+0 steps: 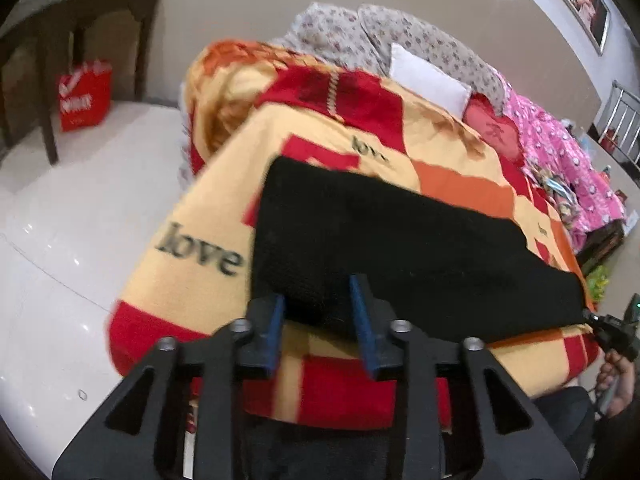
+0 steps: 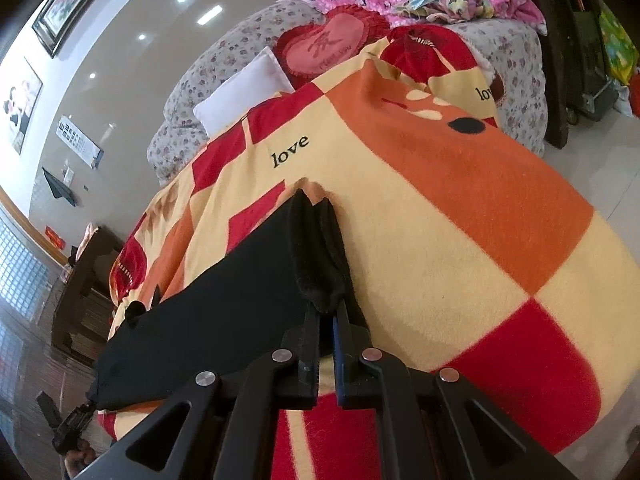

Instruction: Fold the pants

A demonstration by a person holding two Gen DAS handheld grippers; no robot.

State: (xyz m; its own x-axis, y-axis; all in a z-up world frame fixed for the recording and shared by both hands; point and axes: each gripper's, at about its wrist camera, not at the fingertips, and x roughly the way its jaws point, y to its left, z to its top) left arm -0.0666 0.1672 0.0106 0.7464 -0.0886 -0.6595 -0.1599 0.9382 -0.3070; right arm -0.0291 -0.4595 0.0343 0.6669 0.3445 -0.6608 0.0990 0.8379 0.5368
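Note:
Black pants (image 1: pixel 400 240) lie flat on a red, yellow and orange "love" blanket (image 1: pixel 224 184) on a bed. My left gripper (image 1: pixel 320 300) is open, its blue pads (image 1: pixel 276 320) on either side of the near edge of the pants. In the left wrist view my right gripper (image 1: pixel 612 332) shows at the pants' right corner. In the right wrist view my right gripper (image 2: pixel 326 312) is shut on a bunched end of the pants (image 2: pixel 224 304). The left gripper (image 2: pixel 68 420) shows at the pants' far left corner.
A white pillow (image 1: pixel 428 76), a red heart cushion (image 2: pixel 320 48) and a pink quilt (image 1: pixel 560 152) lie at the head of the bed. A dark wooden table (image 1: pixel 80 20) with a red bag (image 1: pixel 84 96) under it stands on the white floor to the left.

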